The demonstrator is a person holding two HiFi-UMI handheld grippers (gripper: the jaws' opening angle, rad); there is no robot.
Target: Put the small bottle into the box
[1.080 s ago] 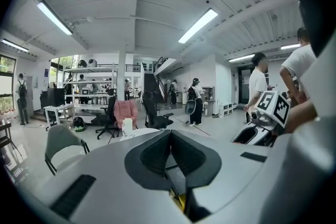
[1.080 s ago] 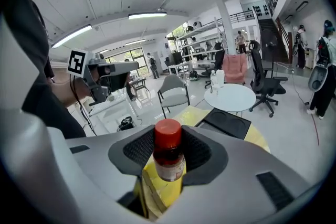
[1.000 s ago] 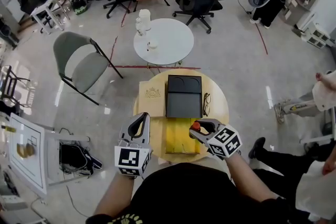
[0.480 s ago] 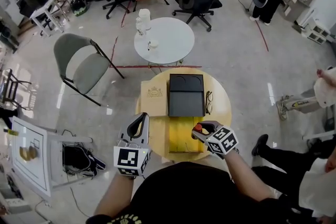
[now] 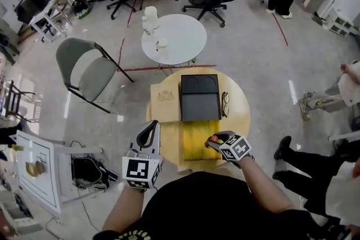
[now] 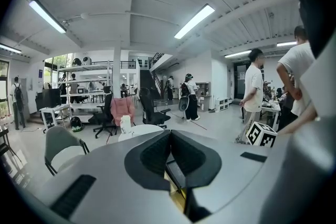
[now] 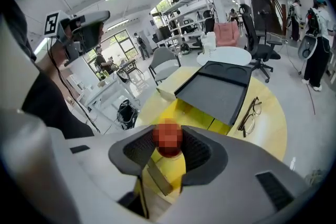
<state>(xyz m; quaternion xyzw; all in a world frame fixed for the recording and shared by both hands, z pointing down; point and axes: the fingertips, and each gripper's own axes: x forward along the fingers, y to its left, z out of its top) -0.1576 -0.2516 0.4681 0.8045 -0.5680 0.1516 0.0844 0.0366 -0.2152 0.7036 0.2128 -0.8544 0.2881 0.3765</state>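
The right gripper is clamping a small bottle with a red-orange round cap between its jaws. Its own view shows the two dark ribbed pads pressing on either side of the cap. The bottle is hanging over the right part of an open yellow rectangular cardboard box, which is sitting at the near edge of a round pale wooden table. Whether the bottle is touching the box floor cannot be told.

A flat black rectangular tray with a raised rim is lying just beyond the yellow box, touching its far side, near the table's middle. A pale beige square box with a printed crest is resting beside the tray toward the table's left edge. A pair of thin-framed glasses is lying beside the tray toward the right edge.

The left gripper is hovering at the table's near-left edge, well apart from the bottle. Its jaws are pressing together with nothing between them, and it is pointing out across the room.
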